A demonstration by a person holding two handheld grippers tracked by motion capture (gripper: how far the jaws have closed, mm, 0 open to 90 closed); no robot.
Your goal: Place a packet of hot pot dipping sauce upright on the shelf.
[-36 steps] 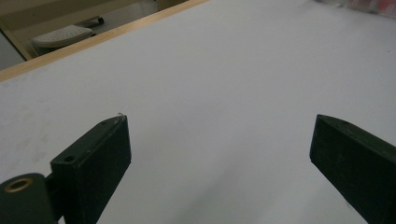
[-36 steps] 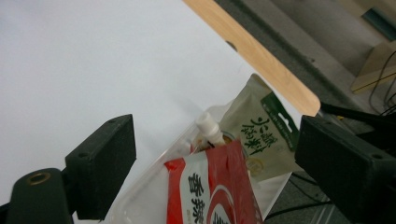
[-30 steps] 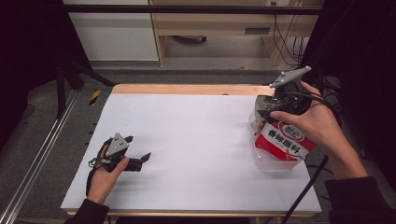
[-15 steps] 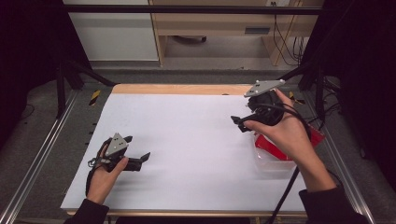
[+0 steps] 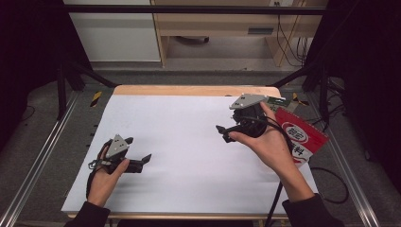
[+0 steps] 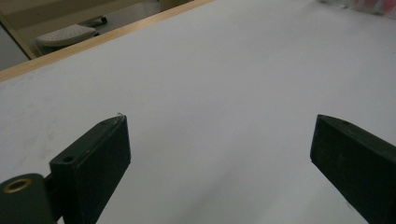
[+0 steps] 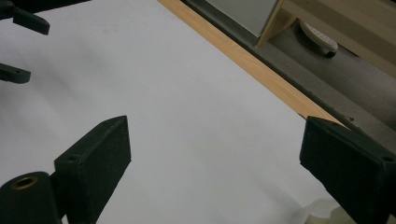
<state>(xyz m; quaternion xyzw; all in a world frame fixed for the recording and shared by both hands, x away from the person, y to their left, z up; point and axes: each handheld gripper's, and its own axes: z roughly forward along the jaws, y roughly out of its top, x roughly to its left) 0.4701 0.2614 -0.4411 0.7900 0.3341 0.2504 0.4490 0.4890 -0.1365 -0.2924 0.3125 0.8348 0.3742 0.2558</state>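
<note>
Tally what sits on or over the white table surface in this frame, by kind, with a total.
Grippers: 2, the left gripper and the right gripper, both open and holding nothing.
Red-and-white packets: 1, the packet at the table's right edge.
Total: 3.

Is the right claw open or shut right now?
Open. In the right gripper view, the right claw has its two black jaws spread wide apart, with just the white table between them.
</note>
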